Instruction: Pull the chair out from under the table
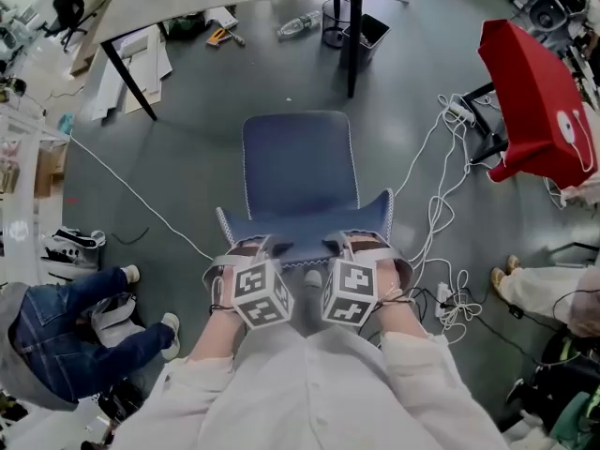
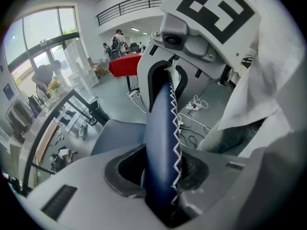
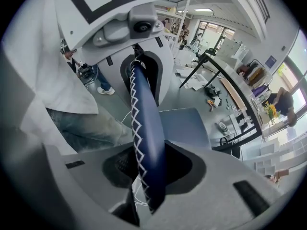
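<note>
The blue chair (image 1: 298, 172) with white zigzag stitching stands on the grey floor, its seat fully out from beneath the light-topped table (image 1: 178, 3). My left gripper (image 1: 246, 249) is shut on the top edge of the chair backrest (image 2: 162, 143) at its left part. On the right part of that same backrest (image 3: 147, 143) edge my right gripper (image 1: 364, 246) is shut. In both gripper views the padded blue edge runs between the jaws, pinched from both sides.
A red-covered stand (image 1: 534, 101) is at the right, with white cables (image 1: 441, 204) trailing over the floor beside the chair. A person in jeans (image 1: 75, 322) sits at the lower left. Black table legs (image 1: 352, 45) and a bin (image 1: 367, 36) stand beyond the chair.
</note>
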Demonstrator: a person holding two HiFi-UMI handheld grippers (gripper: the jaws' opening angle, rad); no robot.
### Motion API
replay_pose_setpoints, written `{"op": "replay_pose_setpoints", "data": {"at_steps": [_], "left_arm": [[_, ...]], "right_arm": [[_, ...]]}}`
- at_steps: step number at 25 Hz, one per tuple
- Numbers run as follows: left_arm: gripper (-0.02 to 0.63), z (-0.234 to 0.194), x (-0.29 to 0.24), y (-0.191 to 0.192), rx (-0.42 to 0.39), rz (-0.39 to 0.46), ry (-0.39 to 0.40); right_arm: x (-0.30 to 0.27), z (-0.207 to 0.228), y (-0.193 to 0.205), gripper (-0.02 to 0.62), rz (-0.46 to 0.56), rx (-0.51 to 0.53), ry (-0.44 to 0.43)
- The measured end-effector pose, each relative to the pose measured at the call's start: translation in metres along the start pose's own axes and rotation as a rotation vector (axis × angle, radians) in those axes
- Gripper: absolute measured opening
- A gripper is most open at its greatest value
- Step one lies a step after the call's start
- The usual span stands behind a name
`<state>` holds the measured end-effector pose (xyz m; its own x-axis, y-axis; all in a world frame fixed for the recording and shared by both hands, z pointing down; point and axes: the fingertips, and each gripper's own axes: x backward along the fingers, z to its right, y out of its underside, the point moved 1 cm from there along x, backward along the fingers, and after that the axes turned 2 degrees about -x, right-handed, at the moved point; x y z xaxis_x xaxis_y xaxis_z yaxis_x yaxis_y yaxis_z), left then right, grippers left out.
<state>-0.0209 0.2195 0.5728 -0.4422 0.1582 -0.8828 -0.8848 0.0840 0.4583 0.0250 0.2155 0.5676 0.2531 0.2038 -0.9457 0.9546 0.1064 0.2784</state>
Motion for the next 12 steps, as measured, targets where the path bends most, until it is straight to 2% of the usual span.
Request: {"op": "replay_pose_setpoints", "data": {"at_steps": [12], "left_arm": [[0.124,0.079,0.005,-0.009,0.027,-0.009,-0.005]], "right_arm": [[0.020,-0.072,0.024,0.106,0.001,0.026,-0.022]]}}
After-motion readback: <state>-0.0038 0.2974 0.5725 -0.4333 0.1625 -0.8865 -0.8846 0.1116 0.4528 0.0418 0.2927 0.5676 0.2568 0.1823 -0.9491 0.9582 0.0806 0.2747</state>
